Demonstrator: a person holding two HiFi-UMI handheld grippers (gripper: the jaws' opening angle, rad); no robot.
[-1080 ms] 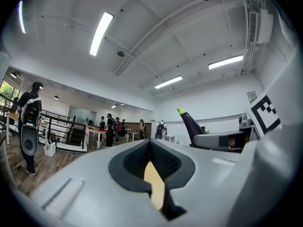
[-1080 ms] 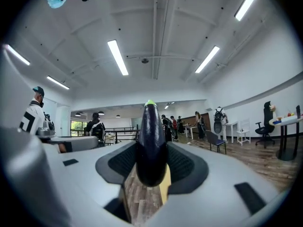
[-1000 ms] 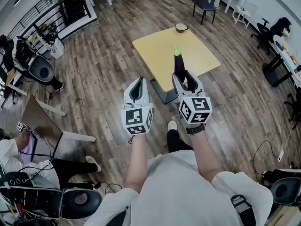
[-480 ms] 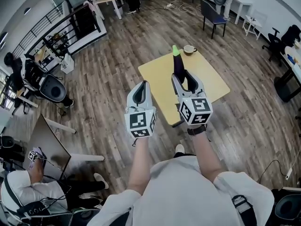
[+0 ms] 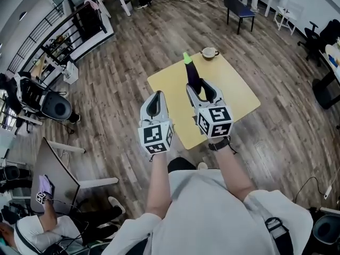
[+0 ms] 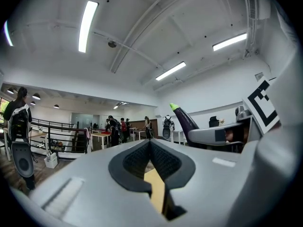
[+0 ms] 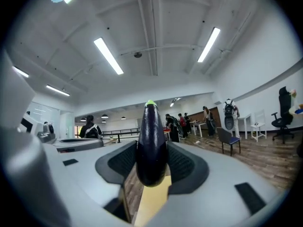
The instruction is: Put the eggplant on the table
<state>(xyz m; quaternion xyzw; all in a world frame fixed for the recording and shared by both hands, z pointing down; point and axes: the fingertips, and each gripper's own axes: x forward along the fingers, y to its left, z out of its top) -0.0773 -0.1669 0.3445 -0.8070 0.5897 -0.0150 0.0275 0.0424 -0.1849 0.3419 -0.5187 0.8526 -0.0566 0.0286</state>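
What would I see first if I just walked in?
A purple eggplant with a green tip, clamped in the right gripper, sticking out over the yellow table. The left gripper beside it is shut and empty. A cup sits at the table's far edge.

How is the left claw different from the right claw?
The right claw grips a purple eggplant; the left claw holds nothing. The right claw's jaws stand apart around the eggplant, while the left claw's jaws are together. Both are pale grey with dark pads and point the same way.
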